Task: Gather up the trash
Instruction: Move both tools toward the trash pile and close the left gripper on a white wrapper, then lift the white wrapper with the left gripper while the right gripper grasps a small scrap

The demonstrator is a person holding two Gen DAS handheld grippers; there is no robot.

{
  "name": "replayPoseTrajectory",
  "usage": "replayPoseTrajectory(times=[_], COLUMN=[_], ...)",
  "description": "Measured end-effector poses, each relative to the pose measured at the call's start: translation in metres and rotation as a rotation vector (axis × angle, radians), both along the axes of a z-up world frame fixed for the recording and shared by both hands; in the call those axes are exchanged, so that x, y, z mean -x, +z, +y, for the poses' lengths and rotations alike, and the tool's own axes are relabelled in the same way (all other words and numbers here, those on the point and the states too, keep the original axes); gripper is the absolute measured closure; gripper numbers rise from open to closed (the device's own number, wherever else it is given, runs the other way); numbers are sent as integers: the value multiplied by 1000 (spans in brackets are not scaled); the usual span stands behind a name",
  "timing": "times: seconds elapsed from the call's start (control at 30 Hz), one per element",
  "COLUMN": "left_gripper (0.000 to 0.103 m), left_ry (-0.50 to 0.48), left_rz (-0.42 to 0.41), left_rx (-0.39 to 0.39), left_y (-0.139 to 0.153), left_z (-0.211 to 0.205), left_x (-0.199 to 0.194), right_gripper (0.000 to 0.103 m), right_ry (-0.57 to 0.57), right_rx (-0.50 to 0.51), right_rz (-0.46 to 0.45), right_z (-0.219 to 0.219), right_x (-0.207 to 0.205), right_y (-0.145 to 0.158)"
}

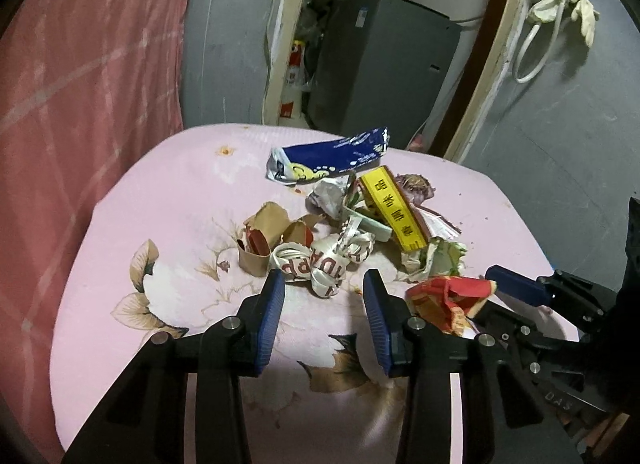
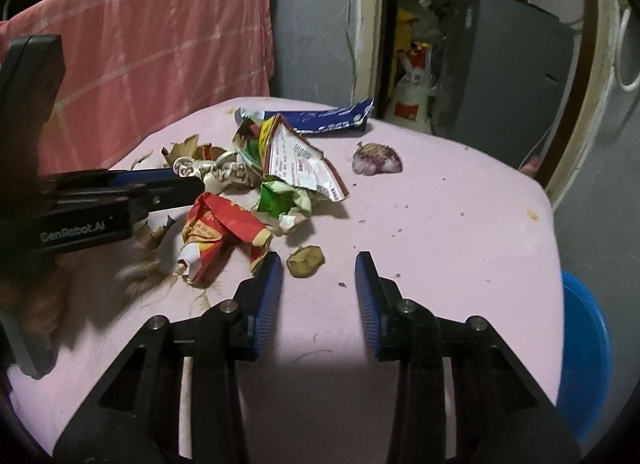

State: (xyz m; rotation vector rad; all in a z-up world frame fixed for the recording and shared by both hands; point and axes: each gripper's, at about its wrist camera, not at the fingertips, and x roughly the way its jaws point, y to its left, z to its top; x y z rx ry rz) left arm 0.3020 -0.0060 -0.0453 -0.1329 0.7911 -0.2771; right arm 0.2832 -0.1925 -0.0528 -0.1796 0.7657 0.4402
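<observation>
Left wrist view looks down on a pink flowered tablecloth [image 1: 168, 224] with a heap of trash in its middle. The left gripper [image 1: 324, 284] hovers at the near edge of the heap, its blue-padded jaws partly apart with nothing pressed between them; a crumpled white ribbon with red letters [image 1: 316, 264] lies just ahead of the gap. Beside the ribbon sits torn brown paper [image 1: 266, 230], and behind it lie a yellow strip with black characters [image 1: 394, 210] and a blue snack wrapper [image 1: 332, 156] at the far side of the pile. A crumpled red and yellow wrapper [image 1: 446, 296] lies just right of the left gripper, near the fingers of the right one (seen only from the side here).

From the right wrist view, the right gripper [image 2: 319, 264] also stands partly open and empty above the cloth. A small brown scrap [image 2: 305, 261] lies just ahead of its gap, touching neither pad. The red and yellow wrapper lies just beyond the left-hand pad. A green and white crumpled wrapper [image 2: 284, 200] and a printed ticket-like paper [image 2: 304, 168] lie farther back, and a purple onion skin [image 2: 377, 159] sits apart to the right. A blue tub [image 2: 586, 348] shows beyond the table's right edge.
</observation>
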Motion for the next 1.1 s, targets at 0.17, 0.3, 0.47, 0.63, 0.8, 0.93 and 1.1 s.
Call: replayPoseTrajectory(times=[0.17, 0.3, 0.47, 0.63, 0.8, 0.93, 1.1], left_gripper=[68, 85, 88, 91, 92, 93, 93], left_ry=[-3, -3, 8, 12, 12, 3, -8], left_rz=[11, 30, 44, 34, -14, -60, -141], left_rx=[13, 16, 46, 45, 43, 27, 29], left_y=[-1, -5, -7, -4, 4, 10, 23], left_z=[-1, -1, 3, 2, 0, -7, -17], left_x=[-7, -12, -14, -9, 9, 29, 55], right_gripper=[71, 80, 88, 90, 90, 90, 90], right_ry=[13, 32, 50, 51, 36, 13, -17], right_rx=[-19, -20, -28, -46, -60, -69, -116], right_rz=[25, 29, 35, 29, -10, -58, -169], right_z=[0, 2, 4, 2, -3, -9, -25], right_x=[-3, -3, -4, -2, 9, 21, 45], right_y=[-2, -3, -4, -4, 1, 9, 24])
